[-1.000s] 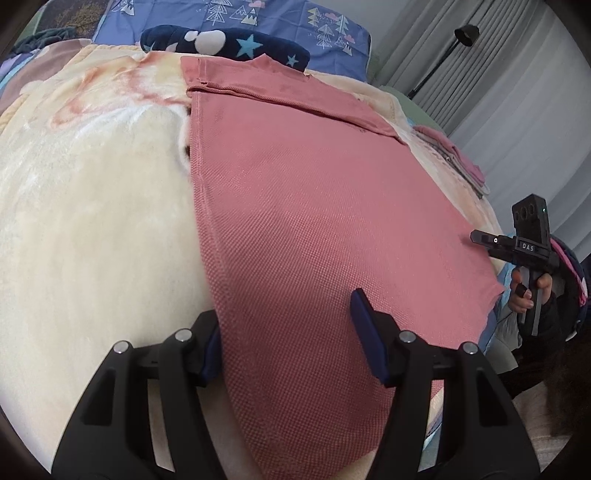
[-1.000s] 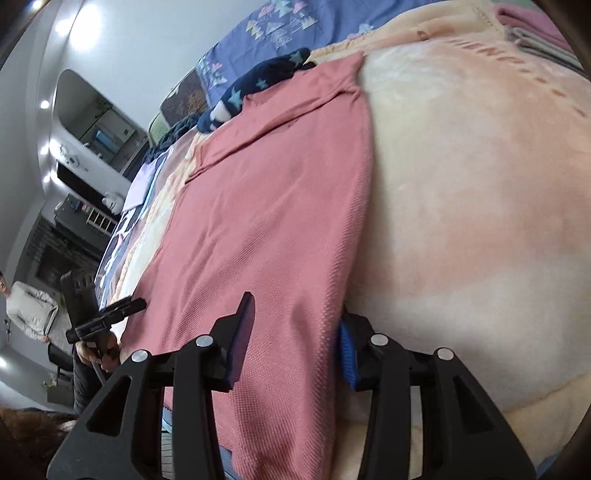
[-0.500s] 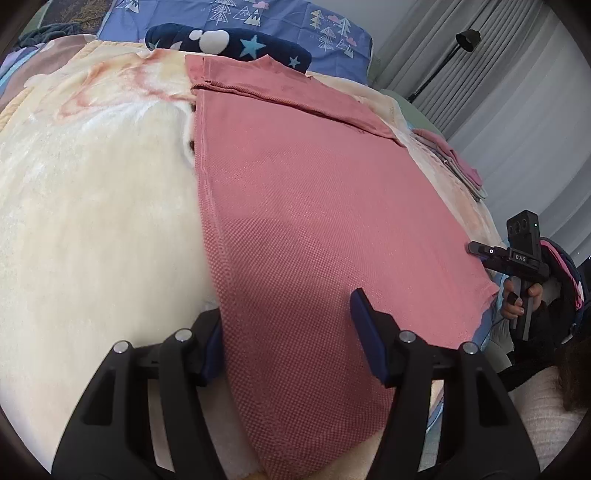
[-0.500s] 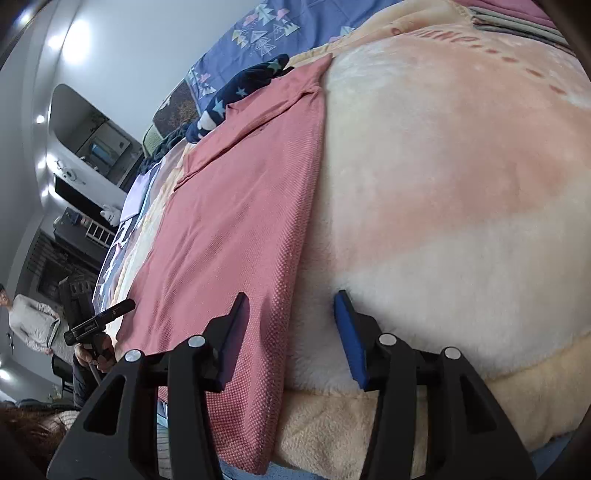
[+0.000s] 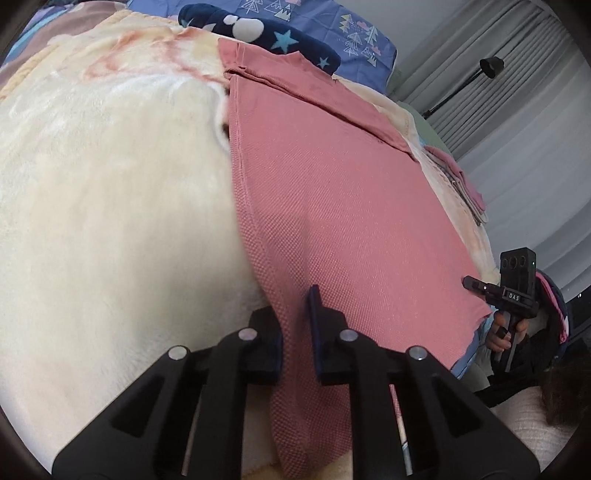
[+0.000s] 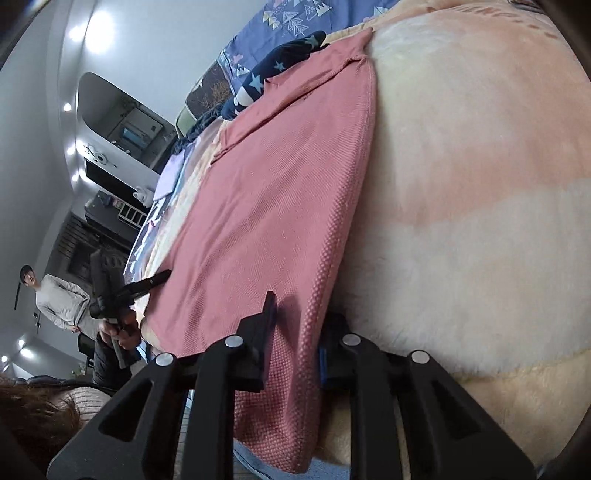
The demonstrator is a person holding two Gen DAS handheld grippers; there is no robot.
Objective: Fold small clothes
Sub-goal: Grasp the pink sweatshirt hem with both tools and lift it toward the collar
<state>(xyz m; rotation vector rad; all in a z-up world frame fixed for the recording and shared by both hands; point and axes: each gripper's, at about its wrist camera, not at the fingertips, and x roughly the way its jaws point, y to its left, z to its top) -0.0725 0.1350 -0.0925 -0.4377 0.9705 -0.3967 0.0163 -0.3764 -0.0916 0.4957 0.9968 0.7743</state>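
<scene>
The left gripper [image 5: 297,326] has just been closing and now pinches the near left corner of the pink shirt [image 5: 332,206], a ridge of cloth bunched between its pads where half a second ago the jaws stood wide on either side of the hem. Ahead of it the shirt lies flat on a cream blanket [image 5: 110,203] over the bed, its far end reaching a dark star-print cloth [image 5: 258,37] and a blue pillow [image 5: 332,22]; off to its right are a small folded stack [image 5: 458,177], grey curtains [image 5: 517,110] and a lamp [image 5: 489,66]. From the other side, the right gripper [image 6: 295,332] has likewise just been closing and clamps the near right edge of the shirt, the hem standing up between its pads. To its left the other gripper shows in a hand [image 6: 122,328], and beyond it a person [image 6: 62,302] stands in a lit room with shelves. With both near corners held, the shirt looks ready to be lifted and carried forward for a fold.
</scene>
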